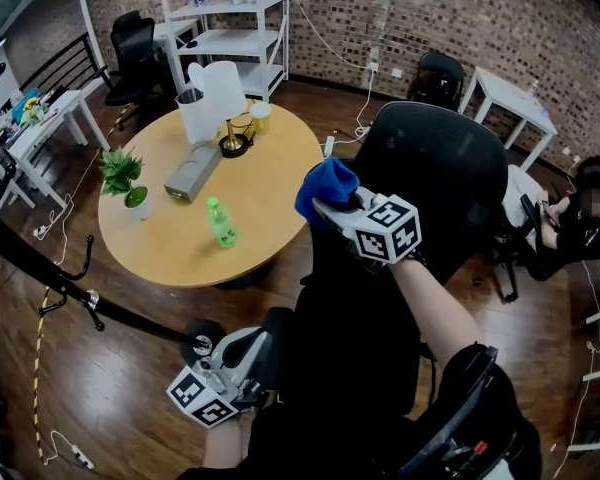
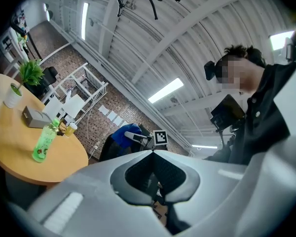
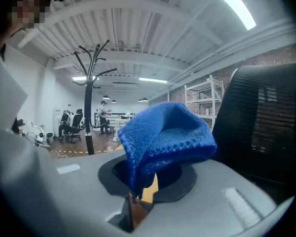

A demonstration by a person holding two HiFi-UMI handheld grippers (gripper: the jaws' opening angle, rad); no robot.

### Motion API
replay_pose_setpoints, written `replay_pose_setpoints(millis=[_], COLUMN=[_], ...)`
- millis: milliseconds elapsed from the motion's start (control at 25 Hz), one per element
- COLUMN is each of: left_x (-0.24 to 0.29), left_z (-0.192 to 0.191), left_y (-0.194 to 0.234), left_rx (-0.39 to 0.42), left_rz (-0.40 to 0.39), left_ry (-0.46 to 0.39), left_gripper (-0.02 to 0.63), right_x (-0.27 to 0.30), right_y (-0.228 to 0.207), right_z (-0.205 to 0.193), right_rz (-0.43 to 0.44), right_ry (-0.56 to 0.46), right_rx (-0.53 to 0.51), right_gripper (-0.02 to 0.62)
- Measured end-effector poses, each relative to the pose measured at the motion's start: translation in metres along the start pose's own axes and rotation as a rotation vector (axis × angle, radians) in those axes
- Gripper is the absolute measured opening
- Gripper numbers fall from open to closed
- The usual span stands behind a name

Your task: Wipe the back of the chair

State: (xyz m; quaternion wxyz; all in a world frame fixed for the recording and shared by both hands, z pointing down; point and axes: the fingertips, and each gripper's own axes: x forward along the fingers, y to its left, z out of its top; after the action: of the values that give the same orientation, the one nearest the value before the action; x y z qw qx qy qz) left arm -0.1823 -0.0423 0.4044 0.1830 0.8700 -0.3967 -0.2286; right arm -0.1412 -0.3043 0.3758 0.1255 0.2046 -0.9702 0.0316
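**Cloth at the chair's top edge, wipe not yet begun**

Nearest, low on the left, the left gripper (image 1: 242, 360) hangs beside the lower part of the chair with its tongs pressed together on nothing. Its own view looks up past the meeting tips (image 2: 153, 154) to the ceiling. It seems parked there to keep out of the way, as the wipe needs one tool only.

A little further on, the right gripper (image 1: 332, 206) reaches forward from the person's arm, pinching a blue cloth (image 1: 326, 186). In the right gripper view the cloth (image 3: 163, 132) is clamped by its lower fold, and the loose bulk stands up and flops over the tips. That leaves a soft pad facing outward, which suits rubbing a broad surface.

The black chair back (image 1: 442, 168) fills the middle of the scene, turned so its rear faces the person. The cloth sits at its upper left edge, a sensible corner to start from. The right gripper view shows the mesh (image 3: 269, 117) just to the right of the cloth — whether they touch I cannot tell.

Beyond the chair to the left stands a round wooden table (image 1: 260, 183) with a green bottle (image 1: 220, 222) and a potted plant (image 1: 123, 176) — well clear of the sweep.
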Motion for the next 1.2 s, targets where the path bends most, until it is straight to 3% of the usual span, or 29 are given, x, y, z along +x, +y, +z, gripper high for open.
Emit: replay_pose_setpoints(millis=[80,320,640,1200], left_x=[-0.003,-0.009,0.019,0.082], left_z=[0.003,0.001,-0.008,-0.040], left_y=[-0.004,-0.005,-0.007,-0.034], left_rx=[0.009,0.013,0.025,0.006], left_rz=[0.017,0.062,0.000,-0.149], left_ry=[-0.004,0.010,0.057,0.154], left_gripper=[0.006,0.006,0.006,0.006], right_x=[0.004,-0.026,-0.085,-0.271], right_y=[-0.011,-0.106,-0.150,-0.234], right_z=[-0.006,-0.045,-0.070,-0.120], right_rz=[-0.012,-0.243,-0.347,-0.642], right_ry=[0.008,-0.010,-0.098,-0.240], right_rx=[0.049,0.315,0.409,0.555], right_gripper=[0.055,0.055,0.055,0.055])
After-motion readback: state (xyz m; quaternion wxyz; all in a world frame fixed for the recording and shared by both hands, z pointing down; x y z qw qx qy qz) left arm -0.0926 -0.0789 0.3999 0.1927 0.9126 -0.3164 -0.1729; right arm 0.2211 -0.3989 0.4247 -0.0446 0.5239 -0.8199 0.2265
